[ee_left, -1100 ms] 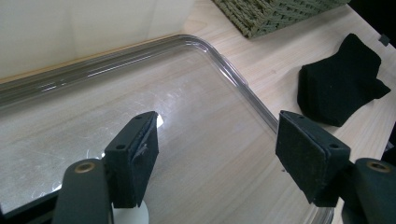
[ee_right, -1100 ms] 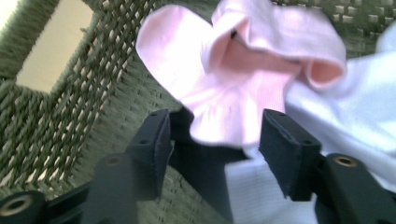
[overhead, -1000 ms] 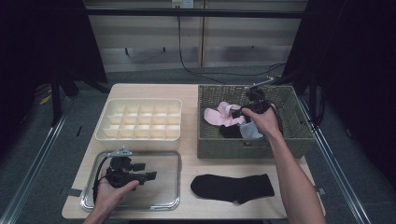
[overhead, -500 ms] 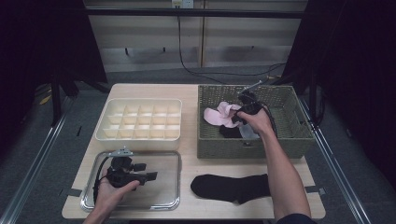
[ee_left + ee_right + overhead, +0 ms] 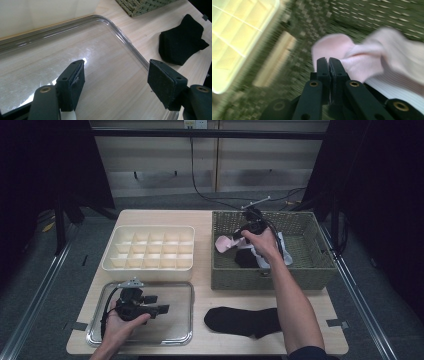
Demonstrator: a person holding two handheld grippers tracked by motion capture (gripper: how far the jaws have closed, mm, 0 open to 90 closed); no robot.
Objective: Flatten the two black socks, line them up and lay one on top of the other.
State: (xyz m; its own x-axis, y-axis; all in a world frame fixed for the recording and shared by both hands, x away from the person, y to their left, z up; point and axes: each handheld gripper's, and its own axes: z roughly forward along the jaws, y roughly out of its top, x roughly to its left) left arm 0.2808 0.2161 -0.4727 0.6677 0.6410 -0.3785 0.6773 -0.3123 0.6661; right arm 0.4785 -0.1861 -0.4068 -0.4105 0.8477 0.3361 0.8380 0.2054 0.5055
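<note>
1. Two claws are at work. The right claw [image 5: 328, 61] has just been closing, and its jaws now stand pressed together at the edge of a pink sock [image 5: 362, 60]; whether any cloth is pinched between them cannot be told from the blurred right gripper view.
2. In the high view the right claw [image 5: 239, 236] sits inside the woven basket [image 5: 320, 270], with the pink sock [image 5: 223, 243] just beside it at the basket's left end, next to a dark piece of cloth [image 5: 246, 258] and a white one [image 5: 285, 254].
3. The left claw [image 5: 116, 83] is wide apart, holding nothing, low over a clear tray [image 5: 120, 35].
4. Farther out on the desk [image 5: 200, 220], a black sock [image 5: 242, 321] lies flat in front of the basket, and a cream divided box [image 5: 150, 247] stands behind the tray.
</note>
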